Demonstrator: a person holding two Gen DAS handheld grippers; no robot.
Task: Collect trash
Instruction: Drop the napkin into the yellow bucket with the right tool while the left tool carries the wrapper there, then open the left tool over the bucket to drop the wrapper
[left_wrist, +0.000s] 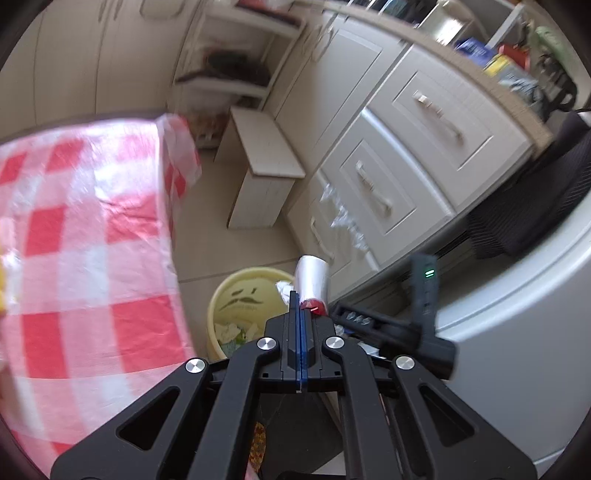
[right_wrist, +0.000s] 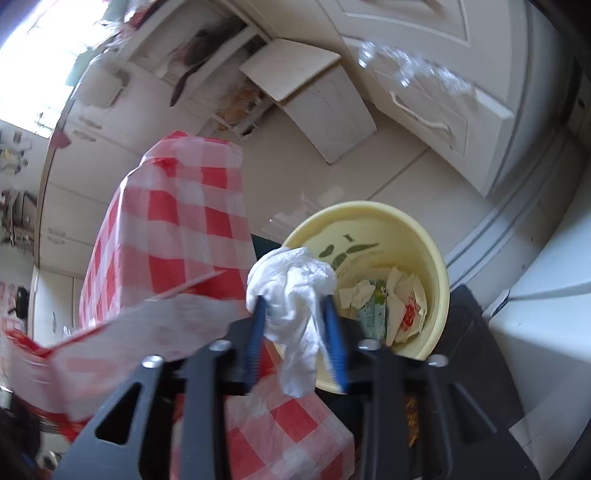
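Right tongs (right_wrist: 295, 306) astride crumpled white tissue (right_wrist: 295, 284), above yellow bin (right_wrist: 436, 266).

Black linkage arms, silver round screws (left_wrist: 268, 343), blue jaws, left gripper (left_wrist: 300, 295), right gripper (right_wrist: 295, 306)

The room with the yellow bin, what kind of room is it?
Probably a kitchen or dining corner at home. There are white cabinet drawers with metal handles, a table under a red-and-white checked cloth, and a yellow bin on the tiled floor with crumpled paper and wrappers inside.
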